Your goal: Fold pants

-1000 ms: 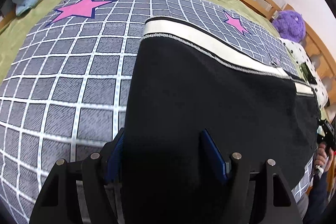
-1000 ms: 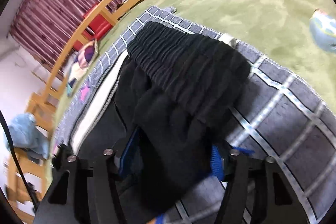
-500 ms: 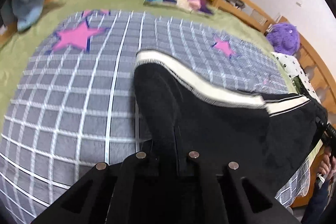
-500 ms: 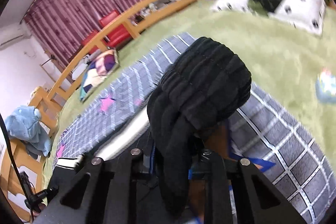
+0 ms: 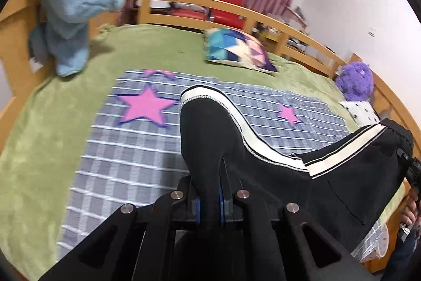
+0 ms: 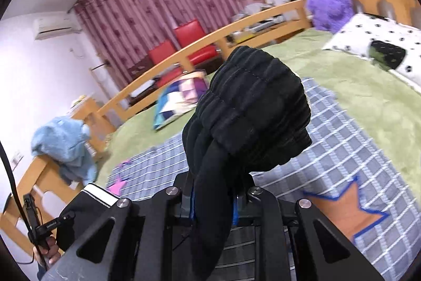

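The green-covered wooden bed point(image 5: 147, 49) fills both views, a grey checked star-patterned blanket point(image 5: 126, 149) at centre. Black fleece pants with cream side stripes point(image 5: 263, 170) hang lifted above it, unfolded; folding seems barely begun. Left tool point(image 5: 209, 199) is clamped on a leg, right tool point(image 6: 213, 207) on the waistband. No legible writing.

Bed centre: grey checked star blanket point(image 5: 136, 149) bare. Far edge: patchwork triangle cushion point(image 5: 236, 49). Corner: purple plush toy point(image 5: 355, 80).

light: even, bright indoor | blur: slight motion smear | edges: fisheye bending, black corners
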{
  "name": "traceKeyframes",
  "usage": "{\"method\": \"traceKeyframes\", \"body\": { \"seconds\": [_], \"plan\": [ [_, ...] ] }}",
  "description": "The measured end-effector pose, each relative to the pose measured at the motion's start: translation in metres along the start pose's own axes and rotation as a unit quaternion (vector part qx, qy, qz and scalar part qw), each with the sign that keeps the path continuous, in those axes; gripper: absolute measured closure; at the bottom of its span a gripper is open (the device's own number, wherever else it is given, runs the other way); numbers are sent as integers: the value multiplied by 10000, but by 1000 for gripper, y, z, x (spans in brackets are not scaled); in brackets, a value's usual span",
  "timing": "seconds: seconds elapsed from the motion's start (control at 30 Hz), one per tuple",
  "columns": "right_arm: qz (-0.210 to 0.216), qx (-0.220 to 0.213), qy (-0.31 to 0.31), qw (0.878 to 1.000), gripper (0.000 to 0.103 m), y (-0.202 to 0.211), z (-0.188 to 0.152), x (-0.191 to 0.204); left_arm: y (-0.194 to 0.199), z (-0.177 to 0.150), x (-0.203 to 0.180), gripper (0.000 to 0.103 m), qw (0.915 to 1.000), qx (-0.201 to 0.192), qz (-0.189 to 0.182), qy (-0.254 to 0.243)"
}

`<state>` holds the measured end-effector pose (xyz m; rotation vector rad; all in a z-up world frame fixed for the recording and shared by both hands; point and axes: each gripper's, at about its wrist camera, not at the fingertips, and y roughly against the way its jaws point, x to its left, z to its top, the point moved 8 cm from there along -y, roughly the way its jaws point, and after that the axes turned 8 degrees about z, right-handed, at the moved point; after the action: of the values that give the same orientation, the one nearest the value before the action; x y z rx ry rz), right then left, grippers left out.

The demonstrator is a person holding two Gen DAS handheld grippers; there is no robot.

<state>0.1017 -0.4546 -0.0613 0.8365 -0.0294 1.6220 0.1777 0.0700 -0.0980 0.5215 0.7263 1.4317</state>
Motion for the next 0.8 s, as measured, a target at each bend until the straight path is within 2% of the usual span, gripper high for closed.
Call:
{"method": "traceKeyframes", "body": {
  "seconds": [0.1,0.17,0.27,0.37,0.47,0.5,0.57,0.6,0.63,0.7,0.8],
  "plan": [
    [314,189,-113,9993,84,-15,-23,22,0,-11,44,93,9997,119,198,87],
    [338,380,-123,9986,84,-26,-41,24,-11,-24,67,93,9990,316,237,215],
    [81,746,63,9972,84,-42,-77,11,-39,-53,89,93,9968,694,266,300],
    [-345,1123,-107,9930,83,-50,-110,-29,-61,-84,109,90,9945,882,468,306],
    [-451,1517,-714,9848,79,-54,-142,-80,-70,-100,125,75,9927,998,462,504],
    [-444,1601,-823,9827,77,-54,-151,-90,-71,-105,132,72,9914,1049,517,581],
    [-681,1842,-861,9767,66,-55,-173,-107,-71,-112,143,72,9891,1139,732,579],
    [-825,1940,-826,9740,62,-56,-180,-112,-70,-116,149,69,9885,1147,797,572],
    [-950,2016,-761,9719,62,-54,-188,-116,-67,-120,152,63,9888,1144,724,628],
    [-975,1981,-659,9731,62,-46,-192,-115,-61,-128,156,54,9883,1198,592,737],
    [-1175,1873,-526,9738,62,-29,-186,-108,-51,-144,156,53,9881,1231,376,848]
  ]
}}
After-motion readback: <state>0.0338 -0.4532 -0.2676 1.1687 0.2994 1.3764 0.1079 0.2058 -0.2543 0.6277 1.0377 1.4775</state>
